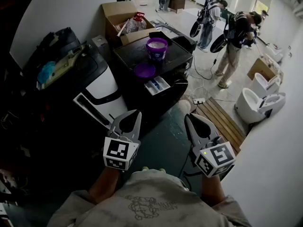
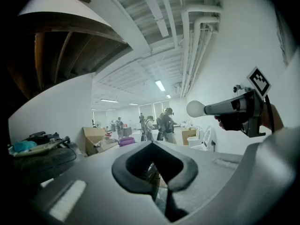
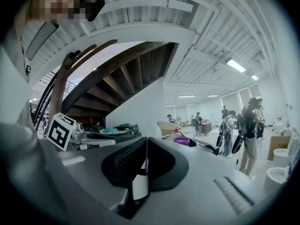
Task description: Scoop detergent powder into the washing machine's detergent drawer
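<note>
Left gripper (image 1: 134,113): jaws clenched tip to tip, nothing between them. Right gripper (image 1: 189,117): jaws likewise pressed together, empty. The two are held low, side by side.

Well ahead of both sets of jaws:
- Black washing machine (image 1: 128,56).
- On its top, a round purple plastic tub (image 1: 156,48), open, with pale contents.
- Nearer the jaws, a flat round purple lid (image 1: 144,71).
- Nearer still, a white plastic detergent drawer (image 1: 157,85), pulled out.

Beyond the machine: an open brown cardboard box (image 1: 116,12).

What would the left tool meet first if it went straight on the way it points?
Probably the black washing machine, near its open detergent drawer, though depth is unclear.
</note>
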Available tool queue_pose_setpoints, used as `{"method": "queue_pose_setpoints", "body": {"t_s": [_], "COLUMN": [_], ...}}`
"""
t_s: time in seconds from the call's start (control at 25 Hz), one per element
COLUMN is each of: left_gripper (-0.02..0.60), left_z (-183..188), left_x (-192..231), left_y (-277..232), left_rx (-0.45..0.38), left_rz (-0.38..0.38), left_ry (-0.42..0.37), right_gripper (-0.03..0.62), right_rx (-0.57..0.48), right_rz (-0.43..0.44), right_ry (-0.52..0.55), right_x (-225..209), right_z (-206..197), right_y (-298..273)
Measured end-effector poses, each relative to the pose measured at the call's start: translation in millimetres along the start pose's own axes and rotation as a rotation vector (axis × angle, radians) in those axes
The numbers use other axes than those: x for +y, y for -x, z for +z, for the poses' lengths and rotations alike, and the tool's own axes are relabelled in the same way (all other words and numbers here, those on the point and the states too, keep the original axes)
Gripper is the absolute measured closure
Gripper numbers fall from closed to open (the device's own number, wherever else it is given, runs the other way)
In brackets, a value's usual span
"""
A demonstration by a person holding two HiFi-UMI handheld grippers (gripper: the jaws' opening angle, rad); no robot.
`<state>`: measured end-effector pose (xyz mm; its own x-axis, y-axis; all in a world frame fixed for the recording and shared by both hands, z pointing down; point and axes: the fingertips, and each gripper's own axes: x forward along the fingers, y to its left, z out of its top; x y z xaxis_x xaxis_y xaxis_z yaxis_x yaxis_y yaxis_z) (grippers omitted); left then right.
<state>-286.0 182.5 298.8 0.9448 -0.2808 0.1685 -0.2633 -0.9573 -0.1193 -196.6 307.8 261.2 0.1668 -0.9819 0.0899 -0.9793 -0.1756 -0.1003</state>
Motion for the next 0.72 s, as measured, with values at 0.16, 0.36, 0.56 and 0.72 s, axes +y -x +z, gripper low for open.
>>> {"method": "queue_pose_setpoints", "body": {"t_s": [0.16, 0.36, 0.56, 0.72], "left_gripper": [0.581, 0.581, 0.581, 0.581], "left_z": [-4, -4, -7, -13], "left_x": [-5, -14, -23, -34], "left_y": [-5, -10, -16, -21], "left_rx": [0.01, 0.009, 0.01, 0.017], "left_rz": [0.0, 0.005, 0.008, 0.009], "left_ry": [0.001, 0.004, 0.011, 0.011], "right_gripper": [0.559, 0.559, 0.559, 0.559], "right_rx": [-0.004, 0.007, 0.041, 0.06], "right_rz": [0.009, 0.018, -0.01, -0.009], "right_ry": [0.015, -0.001, 0.057, 0.033], "right_x": [-7, -16, -31, -46], "right_z": [-8, -16, -27, -36], "right_y": [3, 7, 13, 22]}}
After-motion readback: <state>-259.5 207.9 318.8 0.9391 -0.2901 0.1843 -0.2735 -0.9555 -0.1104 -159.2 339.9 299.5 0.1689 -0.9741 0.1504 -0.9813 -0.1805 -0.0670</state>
